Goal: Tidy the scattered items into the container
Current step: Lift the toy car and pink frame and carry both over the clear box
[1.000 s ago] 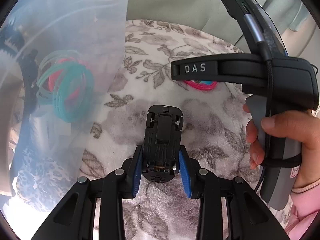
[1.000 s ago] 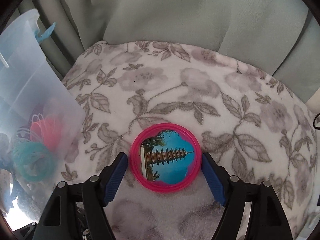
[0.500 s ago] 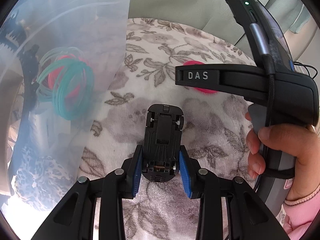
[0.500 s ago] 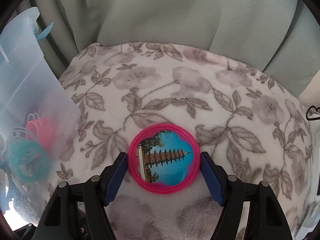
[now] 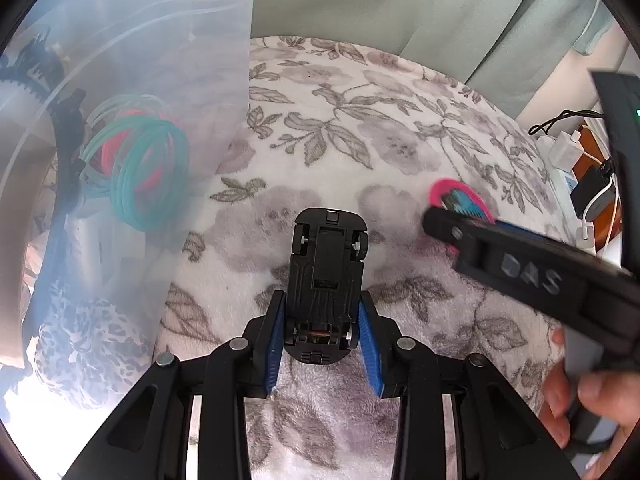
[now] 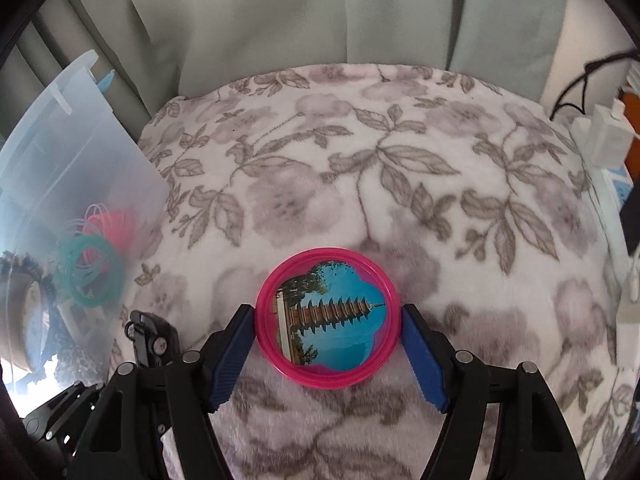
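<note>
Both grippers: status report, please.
Left gripper shut on toy car, underside up. Right gripper shut on pink disc. Clear bin at left, path unobstructed.

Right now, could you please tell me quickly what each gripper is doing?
Left gripper: closed on the black toy car, underside up.
Right gripper: closed on the round pink pagoda-picture disc.

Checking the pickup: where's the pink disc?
In the right wrist view, the pink disc sits low centre between the right claw pads, over the floral blanket.
</note>
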Available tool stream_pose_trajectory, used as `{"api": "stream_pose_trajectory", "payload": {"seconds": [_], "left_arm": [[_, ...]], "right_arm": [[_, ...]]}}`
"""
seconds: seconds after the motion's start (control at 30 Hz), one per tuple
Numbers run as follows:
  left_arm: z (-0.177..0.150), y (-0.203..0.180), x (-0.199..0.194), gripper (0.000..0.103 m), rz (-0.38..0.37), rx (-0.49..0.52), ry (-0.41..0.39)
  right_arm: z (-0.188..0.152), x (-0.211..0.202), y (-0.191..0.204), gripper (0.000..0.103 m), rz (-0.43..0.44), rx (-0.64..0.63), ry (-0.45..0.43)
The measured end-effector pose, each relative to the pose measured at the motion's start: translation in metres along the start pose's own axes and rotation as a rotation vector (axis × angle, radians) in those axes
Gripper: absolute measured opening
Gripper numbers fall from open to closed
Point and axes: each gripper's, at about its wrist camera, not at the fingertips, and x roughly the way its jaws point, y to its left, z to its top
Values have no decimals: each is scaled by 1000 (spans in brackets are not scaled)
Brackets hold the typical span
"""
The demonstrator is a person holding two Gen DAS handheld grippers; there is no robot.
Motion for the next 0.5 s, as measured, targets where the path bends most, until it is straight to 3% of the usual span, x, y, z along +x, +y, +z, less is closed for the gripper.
{"api": "stream_pose_trajectory", "payload": {"seconds": [0.27,0.5], "left_arm": [[-11,-9,-7,36,-4,16,19],[-24,-28,-25,36,-14,72,21]], "right_arm": [[-49,-40,-31,75,47,141,17],[-74,-73,-39,75,66,190,-18]]}}
